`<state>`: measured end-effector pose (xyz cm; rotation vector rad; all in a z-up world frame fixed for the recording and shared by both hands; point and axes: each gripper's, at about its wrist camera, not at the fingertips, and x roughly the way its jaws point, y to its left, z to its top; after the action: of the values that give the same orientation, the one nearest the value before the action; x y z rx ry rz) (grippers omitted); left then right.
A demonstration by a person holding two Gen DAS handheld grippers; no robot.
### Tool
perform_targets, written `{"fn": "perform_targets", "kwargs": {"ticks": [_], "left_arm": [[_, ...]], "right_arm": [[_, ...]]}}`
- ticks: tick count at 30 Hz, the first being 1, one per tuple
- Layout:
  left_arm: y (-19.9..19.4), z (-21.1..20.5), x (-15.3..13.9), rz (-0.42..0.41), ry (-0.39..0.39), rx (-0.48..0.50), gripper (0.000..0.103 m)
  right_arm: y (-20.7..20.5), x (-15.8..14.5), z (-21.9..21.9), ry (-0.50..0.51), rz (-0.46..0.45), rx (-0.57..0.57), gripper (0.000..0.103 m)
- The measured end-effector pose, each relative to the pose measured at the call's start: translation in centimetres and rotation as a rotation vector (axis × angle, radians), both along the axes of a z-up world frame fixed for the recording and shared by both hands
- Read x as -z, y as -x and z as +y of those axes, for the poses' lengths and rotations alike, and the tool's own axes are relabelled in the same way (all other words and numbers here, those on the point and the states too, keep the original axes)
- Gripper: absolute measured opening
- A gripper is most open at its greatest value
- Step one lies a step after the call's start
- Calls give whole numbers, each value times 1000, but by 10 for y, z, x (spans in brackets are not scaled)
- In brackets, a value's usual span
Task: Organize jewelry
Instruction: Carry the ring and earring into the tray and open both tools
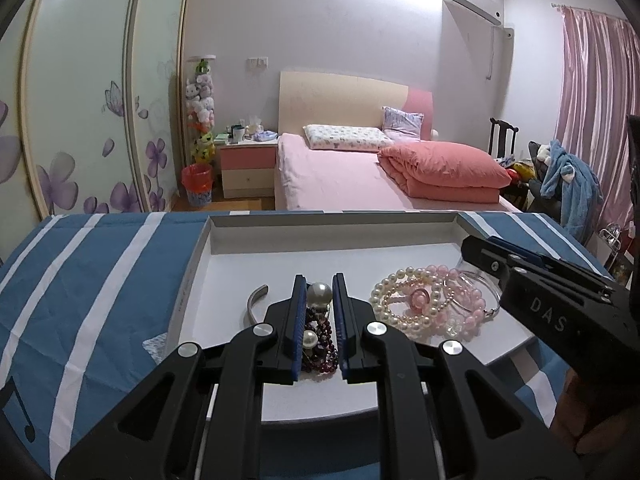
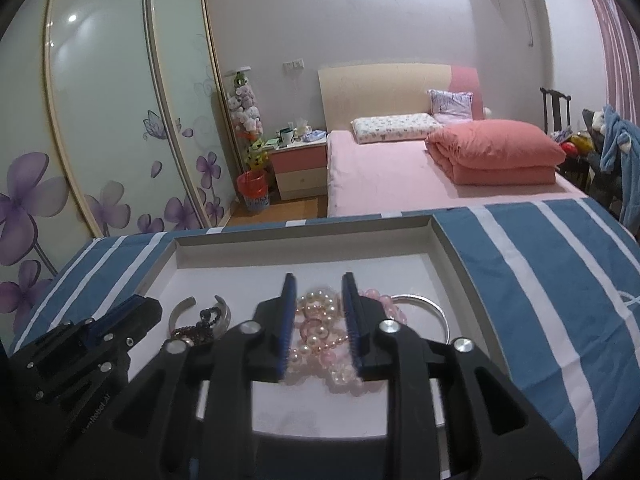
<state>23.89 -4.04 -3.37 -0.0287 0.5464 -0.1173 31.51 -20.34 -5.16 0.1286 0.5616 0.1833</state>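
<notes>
Hovering over tray (image 1: 224, 240), both jaws part-open, empty.
Left gripper (image 1: 319, 292) above garnet beads (image 1: 320, 340); right gripper (image 2: 318, 296) above pearls (image 2: 320, 332).

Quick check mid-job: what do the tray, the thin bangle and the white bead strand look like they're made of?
Tray: matte white card or board, going by its flat folded walls.
Thin bangle: polished silver-coloured metal; it shines along the rim.
White bead strand: glossy pearl-like beads, real or imitation unclear.
</notes>
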Motion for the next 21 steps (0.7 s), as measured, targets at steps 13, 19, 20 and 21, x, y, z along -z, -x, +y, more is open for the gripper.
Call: {"fn": "perform_targets", "kwargs": {"ticks": [13,19,20,21], "left_arm": [[8,16,-12,-1,79,-15,32],[30,25,-25,-26,91,-17,32],[35,27,-28,-31,92,-17,32],[41,29,-31,-36,95,-17,32]], "right_arm": [[19,-10,-26,-62,-10,62,38],[42,-19,-31,-67,-23,58,42],[48,-21,-31,-70,-25,57,43],[54,-24,-32,-73,-28,56,43]]}}
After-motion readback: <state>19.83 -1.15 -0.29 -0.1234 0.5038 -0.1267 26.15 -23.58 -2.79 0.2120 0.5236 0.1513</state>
